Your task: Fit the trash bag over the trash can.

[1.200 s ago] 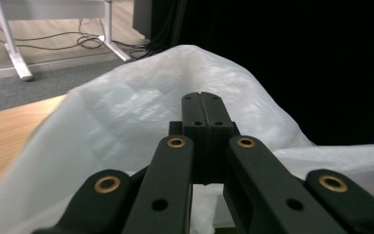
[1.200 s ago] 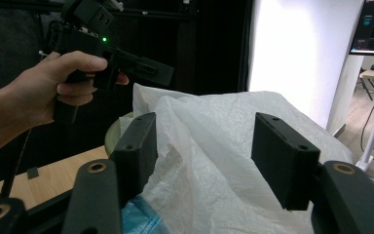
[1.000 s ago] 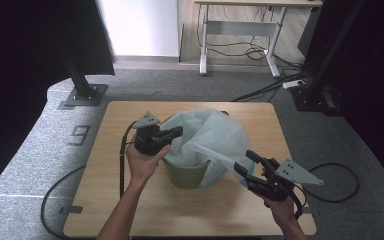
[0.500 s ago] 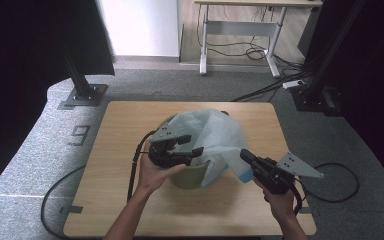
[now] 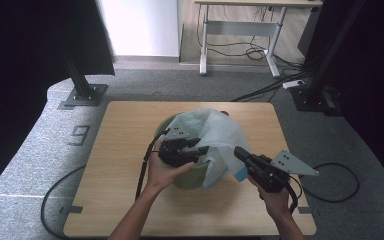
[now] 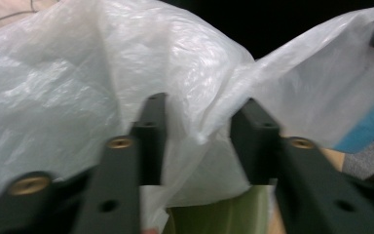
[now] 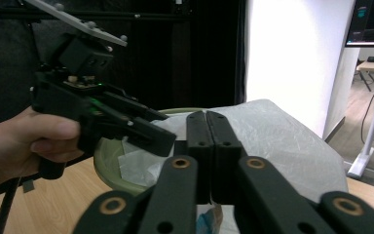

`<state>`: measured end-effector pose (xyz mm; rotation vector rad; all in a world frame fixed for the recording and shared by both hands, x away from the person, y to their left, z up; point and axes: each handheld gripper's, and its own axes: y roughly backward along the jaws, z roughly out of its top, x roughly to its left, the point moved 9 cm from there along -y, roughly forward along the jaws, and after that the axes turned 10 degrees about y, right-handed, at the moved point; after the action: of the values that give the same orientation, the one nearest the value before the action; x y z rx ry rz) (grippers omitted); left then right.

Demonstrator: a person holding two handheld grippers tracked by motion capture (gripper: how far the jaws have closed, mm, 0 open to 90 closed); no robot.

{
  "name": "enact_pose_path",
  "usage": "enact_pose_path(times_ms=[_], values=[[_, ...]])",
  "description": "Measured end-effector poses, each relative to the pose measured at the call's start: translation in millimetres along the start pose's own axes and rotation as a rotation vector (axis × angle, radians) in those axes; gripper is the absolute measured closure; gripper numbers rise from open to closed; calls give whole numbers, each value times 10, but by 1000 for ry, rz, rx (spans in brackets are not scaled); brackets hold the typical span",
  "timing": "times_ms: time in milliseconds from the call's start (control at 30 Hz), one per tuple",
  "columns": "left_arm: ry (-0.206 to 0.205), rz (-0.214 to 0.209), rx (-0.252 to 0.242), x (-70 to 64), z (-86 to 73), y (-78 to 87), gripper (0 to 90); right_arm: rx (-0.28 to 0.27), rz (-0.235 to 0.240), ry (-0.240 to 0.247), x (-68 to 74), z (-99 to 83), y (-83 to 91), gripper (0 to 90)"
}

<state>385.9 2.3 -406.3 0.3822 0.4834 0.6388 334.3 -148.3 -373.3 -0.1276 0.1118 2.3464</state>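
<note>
Looking down from the high view: a green bin [image 5: 192, 172] stands near the middle of the wooden bench [image 5: 120, 150], with a thin white plastic bag [image 5: 212, 132] draped over its top and spilling toward the right side, a light blue patch [image 5: 240, 174] showing at the bag's lower right edge. The left hand-held gripper [image 5: 197, 150] sits at the bin's near-left rim, jaws pointing right into the bag; the left hand [image 5: 162, 172] wraps the bin's wall below it. The right hand-held gripper [image 5: 240, 152] lies just beside the bag's right flap, held by the right hand [image 5: 275, 200], its grey plate to the right. Left gripper view: the two black jaws stand spread, with a fold of the white plastic bag [image 6: 195, 102] hanging between them; whether either jaw touches the film is hard to tell, as the frame is blurred. The green bin [image 6: 214, 214] shows low between the jaws, the light blue patch [image 6: 365, 131] at far right. Right gripper view: the jaws are pressed together with nothing seen between them, pointing at the bag [image 7: 277, 136] over the bin [image 7: 107, 165]; the left hand-held gripper [image 7: 168, 139] reaches in from the left, tip over the bin's rim.
</note>
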Motion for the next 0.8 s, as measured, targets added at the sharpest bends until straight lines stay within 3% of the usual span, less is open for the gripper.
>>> enact_pose_path(times_ms=[233,400,500,667,800], values=[[58,-12,-17,114,48,36,870,5,31,27,78,-41,104,553],[115,30,-64,307,123,142,891,-20,32,-7,21,-49,294,450],[136,44,-82,395,149,214,893,-5,4,-10,-65,-107,375,416],[170,67,-109,547,182,346,893,63,-23,-58,-218,-371,338,348],[208,77,-120,694,191,421,893,87,-18,-73,-255,-584,256,311]])
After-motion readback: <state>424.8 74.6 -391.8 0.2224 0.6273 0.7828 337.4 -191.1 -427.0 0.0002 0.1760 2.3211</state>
